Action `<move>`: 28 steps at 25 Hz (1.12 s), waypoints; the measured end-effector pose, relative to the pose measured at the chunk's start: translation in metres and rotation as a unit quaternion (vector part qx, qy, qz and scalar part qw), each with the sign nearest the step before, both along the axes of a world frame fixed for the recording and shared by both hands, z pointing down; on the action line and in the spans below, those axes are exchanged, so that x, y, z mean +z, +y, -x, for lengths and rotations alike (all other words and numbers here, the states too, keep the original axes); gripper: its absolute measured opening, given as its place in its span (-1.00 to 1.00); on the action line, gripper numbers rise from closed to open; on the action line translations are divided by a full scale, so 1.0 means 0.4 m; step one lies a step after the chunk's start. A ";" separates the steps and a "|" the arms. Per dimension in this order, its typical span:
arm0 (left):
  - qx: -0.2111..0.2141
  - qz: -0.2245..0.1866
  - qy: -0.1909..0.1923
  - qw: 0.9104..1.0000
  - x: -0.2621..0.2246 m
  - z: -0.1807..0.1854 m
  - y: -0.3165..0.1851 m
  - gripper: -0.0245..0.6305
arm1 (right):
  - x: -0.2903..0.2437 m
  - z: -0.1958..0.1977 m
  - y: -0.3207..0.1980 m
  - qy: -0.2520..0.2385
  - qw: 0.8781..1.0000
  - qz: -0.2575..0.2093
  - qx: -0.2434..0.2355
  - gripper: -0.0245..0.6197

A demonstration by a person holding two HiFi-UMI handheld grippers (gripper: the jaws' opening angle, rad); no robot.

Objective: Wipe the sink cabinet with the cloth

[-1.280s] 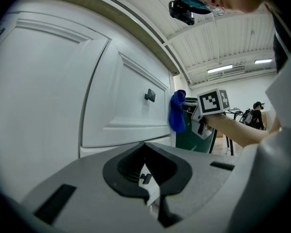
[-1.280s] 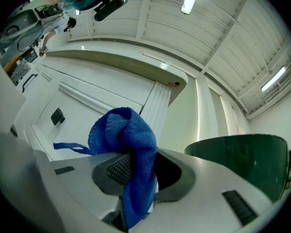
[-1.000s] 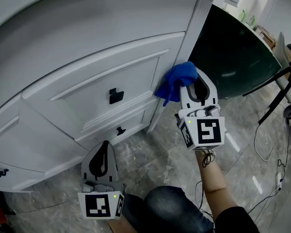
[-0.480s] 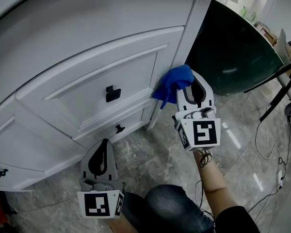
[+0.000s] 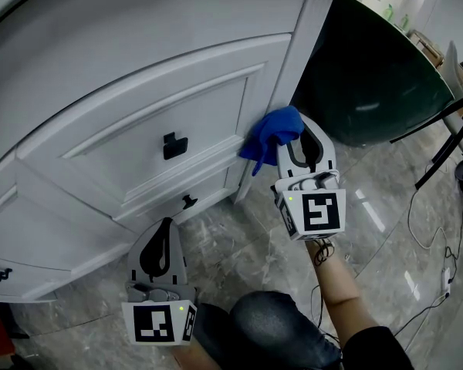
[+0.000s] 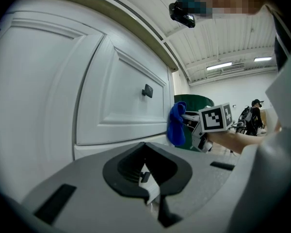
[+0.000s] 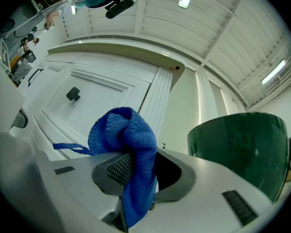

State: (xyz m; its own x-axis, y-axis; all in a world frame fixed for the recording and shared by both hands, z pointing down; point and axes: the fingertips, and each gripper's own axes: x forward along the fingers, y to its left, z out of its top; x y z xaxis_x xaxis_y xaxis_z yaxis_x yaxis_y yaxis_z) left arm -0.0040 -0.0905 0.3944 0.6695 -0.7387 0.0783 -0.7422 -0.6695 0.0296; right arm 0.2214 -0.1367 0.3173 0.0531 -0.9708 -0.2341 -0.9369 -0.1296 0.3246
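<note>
Cabinet door (image 5: pixel 147 122) ahead of jaws; right gripper (image 5: pixel 299 133) clamps blue cloth (image 5: pixel 270 133), left gripper (image 5: pixel 167 223) closed, empty. Press flat, stroke evenly.

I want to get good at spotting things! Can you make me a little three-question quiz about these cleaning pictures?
1. True or false: the right tongs are shut on the blue cloth.
2. What do the left tongs hold? A) a sponge B) nothing C) the cloth
3. Fill in: the handle on the white cabinet door is ____.

Key: 1 true; 2 B; 3 black.
</note>
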 end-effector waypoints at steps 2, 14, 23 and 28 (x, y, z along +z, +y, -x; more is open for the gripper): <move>0.000 0.000 -0.001 1.000 0.000 0.000 0.001 -0.93 | 0.006 -0.002 0.000 -0.005 1.000 0.003 0.004 -0.57; -0.001 0.000 -0.005 1.000 0.000 -0.003 0.002 -0.93 | 0.041 0.003 0.000 -0.007 1.000 -0.005 0.000 -0.57; 0.000 0.000 -0.008 1.000 0.002 -0.007 0.002 -0.93 | 0.051 -0.004 0.001 -0.017 1.000 -0.002 0.010 -0.57; 0.001 -0.001 -0.007 1.000 0.003 -0.010 0.002 -0.93 | 0.066 -0.004 0.000 -0.017 1.000 -0.002 0.007 -0.57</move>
State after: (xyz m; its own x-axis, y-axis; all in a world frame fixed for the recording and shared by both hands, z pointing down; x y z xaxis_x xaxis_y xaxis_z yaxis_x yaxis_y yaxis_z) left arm -0.0001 -0.0899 0.3954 0.6697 -0.7375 0.0869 -0.7412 -0.6710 0.0177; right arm 0.2230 -0.1368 0.3436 0.0745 -0.9691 -0.2353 -0.9457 -0.1436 0.2916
